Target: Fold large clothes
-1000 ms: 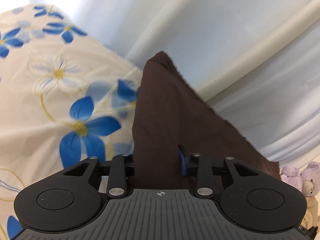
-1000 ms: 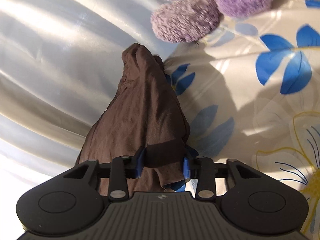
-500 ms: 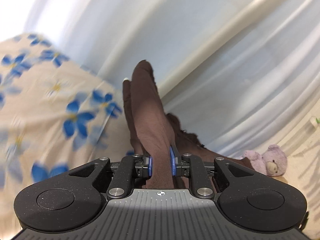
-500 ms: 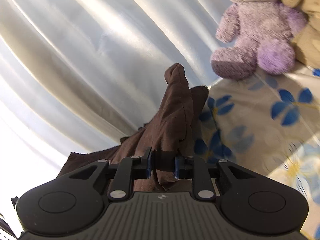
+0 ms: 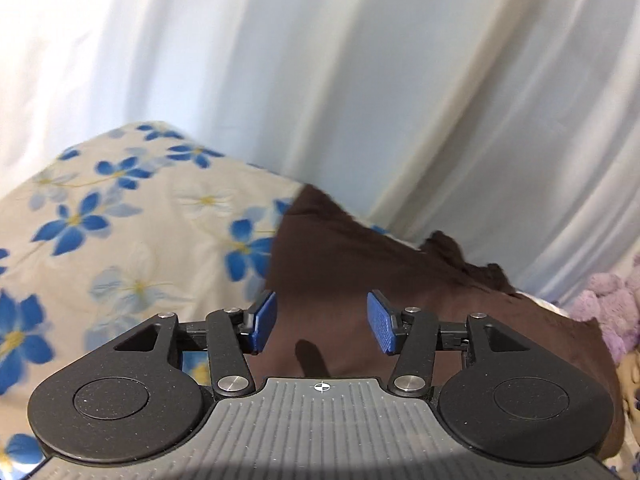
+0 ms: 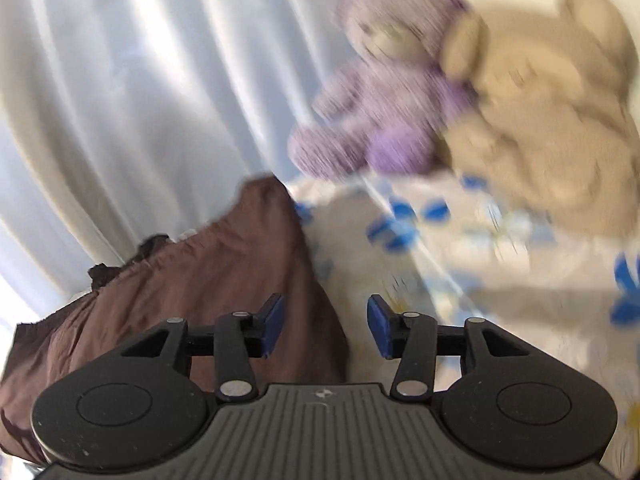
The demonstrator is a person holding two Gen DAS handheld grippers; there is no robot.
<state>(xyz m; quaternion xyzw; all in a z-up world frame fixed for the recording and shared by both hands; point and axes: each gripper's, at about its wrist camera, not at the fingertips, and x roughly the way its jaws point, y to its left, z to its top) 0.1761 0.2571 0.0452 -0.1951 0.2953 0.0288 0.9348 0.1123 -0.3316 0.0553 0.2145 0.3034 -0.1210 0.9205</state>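
Observation:
A dark brown garment (image 5: 360, 264) lies on the floral bedsheet (image 5: 120, 240) against the pale curtain. In the left wrist view my left gripper (image 5: 322, 322) hovers above the cloth, its jaws opening, blue pads (image 5: 264, 320) apart with nothing pinched between them. In the right wrist view the same brown garment (image 6: 208, 280) lies to the left. My right gripper (image 6: 322, 324) is over its right edge, jaws opening, and its pads (image 6: 378, 326) do not press on the fabric. The bedsheet (image 6: 400, 264) shows under the right finger.
A purple teddy bear (image 6: 384, 92) and a beige teddy bear (image 6: 552, 120) sit at the back of the bed. The purple bear (image 5: 604, 312) shows at the right edge of the left view. A pale curtain (image 5: 360, 80) hangs behind the bed.
Both grippers were shut on bunched brown cloth held up; now both have let go, their jaws have parted, and the garment lies flat on the bed. Both views have lifted and shifted.

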